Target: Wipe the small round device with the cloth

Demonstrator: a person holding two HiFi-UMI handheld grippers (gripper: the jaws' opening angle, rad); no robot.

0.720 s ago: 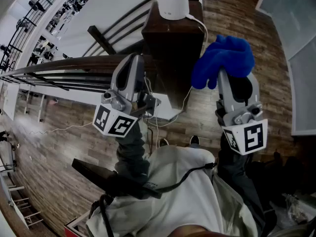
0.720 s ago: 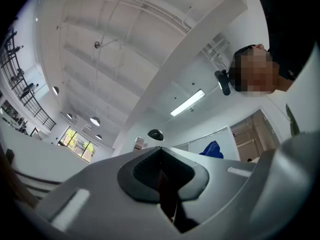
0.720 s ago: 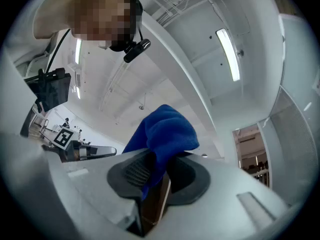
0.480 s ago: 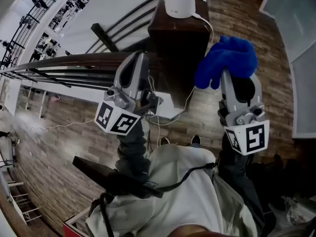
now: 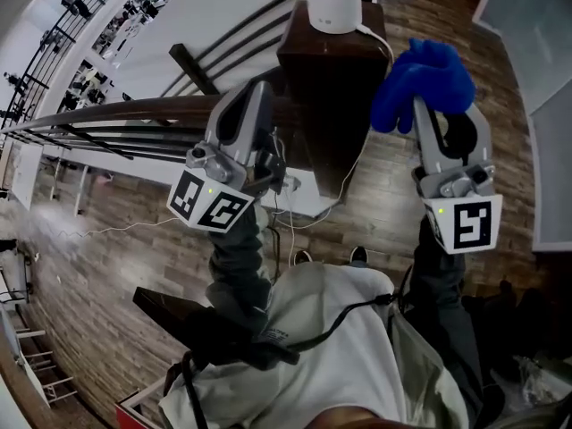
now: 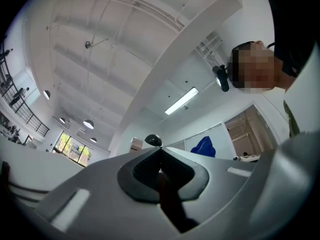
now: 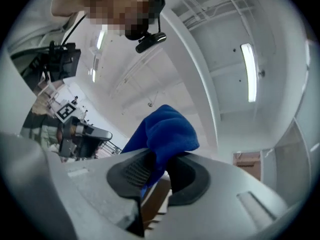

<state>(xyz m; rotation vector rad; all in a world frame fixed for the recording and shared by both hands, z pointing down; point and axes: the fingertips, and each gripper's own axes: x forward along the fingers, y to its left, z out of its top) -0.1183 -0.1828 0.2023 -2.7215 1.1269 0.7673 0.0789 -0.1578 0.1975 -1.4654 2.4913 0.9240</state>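
Your right gripper (image 7: 159, 173) pinches the blue cloth (image 5: 424, 77) just right of the dark wooden post (image 5: 329, 105), on top of which the small round device (image 5: 332, 5) stands, while your left gripper (image 5: 257, 92), jaws pressed together and empty, sits beside the post's left.

The left hand-held gripper (image 6: 160, 153), jaws pressed together, aims at a white ceiling (image 6: 115, 44), blue cloth (image 6: 203, 146) beyond
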